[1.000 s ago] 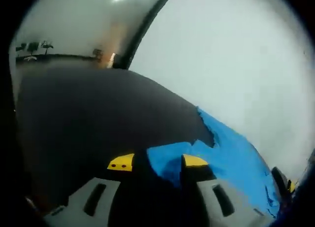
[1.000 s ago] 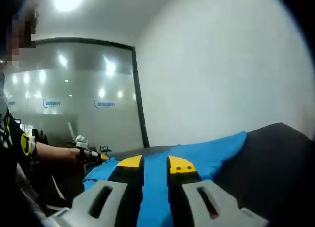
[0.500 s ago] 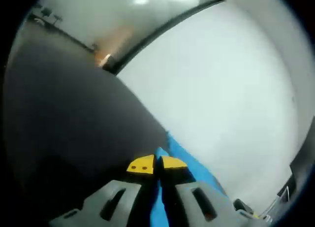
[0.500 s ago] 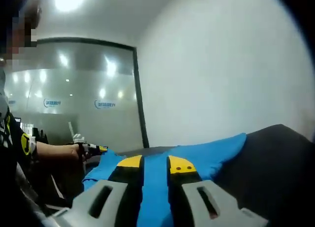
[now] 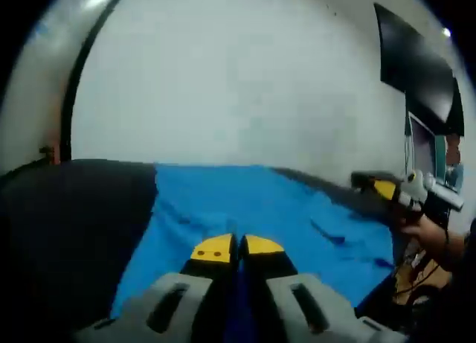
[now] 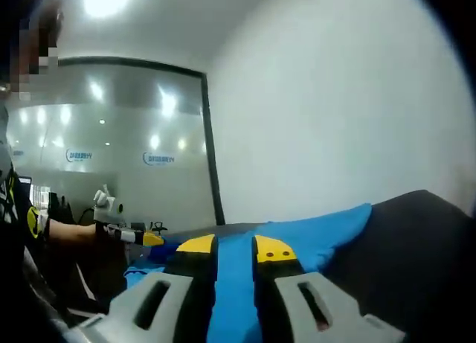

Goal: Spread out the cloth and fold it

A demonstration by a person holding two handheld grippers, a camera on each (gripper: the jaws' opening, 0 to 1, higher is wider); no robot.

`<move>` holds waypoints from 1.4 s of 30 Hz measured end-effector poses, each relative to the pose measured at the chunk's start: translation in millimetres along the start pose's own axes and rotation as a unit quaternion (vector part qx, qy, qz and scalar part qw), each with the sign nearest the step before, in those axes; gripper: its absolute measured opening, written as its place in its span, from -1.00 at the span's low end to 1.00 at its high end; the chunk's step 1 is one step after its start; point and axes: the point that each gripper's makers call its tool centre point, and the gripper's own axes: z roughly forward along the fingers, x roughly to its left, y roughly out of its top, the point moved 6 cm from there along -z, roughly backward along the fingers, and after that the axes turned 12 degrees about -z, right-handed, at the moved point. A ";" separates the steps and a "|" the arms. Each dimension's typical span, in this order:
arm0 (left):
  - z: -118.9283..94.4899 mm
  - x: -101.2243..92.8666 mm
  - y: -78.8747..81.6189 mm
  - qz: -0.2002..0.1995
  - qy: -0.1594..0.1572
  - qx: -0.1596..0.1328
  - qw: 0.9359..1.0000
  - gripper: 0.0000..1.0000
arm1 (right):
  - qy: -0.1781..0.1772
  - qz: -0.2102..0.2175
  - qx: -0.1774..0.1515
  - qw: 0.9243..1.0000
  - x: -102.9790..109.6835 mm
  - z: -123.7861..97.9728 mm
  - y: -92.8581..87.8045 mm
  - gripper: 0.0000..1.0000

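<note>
Cloth (image 5: 253, 209), smooth blue fabric on dark table (image 5: 67, 224), pinched by both tongs (image 5: 236, 246) (image 6: 225, 248).

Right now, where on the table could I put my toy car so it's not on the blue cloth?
The dark table is bare left of the cloth in the left gripper view, and bare again on the right of the right gripper view. The middle is busy: the left gripper and right gripper are both shut on the cloth.

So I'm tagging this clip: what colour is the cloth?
Plain blue cloth, clearest in the left gripper view, spread over a black table.
</note>
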 end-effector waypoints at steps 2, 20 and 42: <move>3.0 -7.2 -16.5 -0.024 -0.016 0.026 0.999 -0.56 | 0.000 -0.001 -0.001 1.000 0.5 -0.1 0.3 -0.69; -17.2 -17.5 22.1 -0.081 -0.057 -0.060 0.993 -0.31 | 0.005 -0.003 -0.005 1.000 -0.6 0.4 1.5 -0.69; 59.8 32.7 79.9 -0.014 0.017 0.040 0.999 -0.33 | -0.001 -0.003 -0.017 1.000 -10.0 -0.9 3.7 -0.69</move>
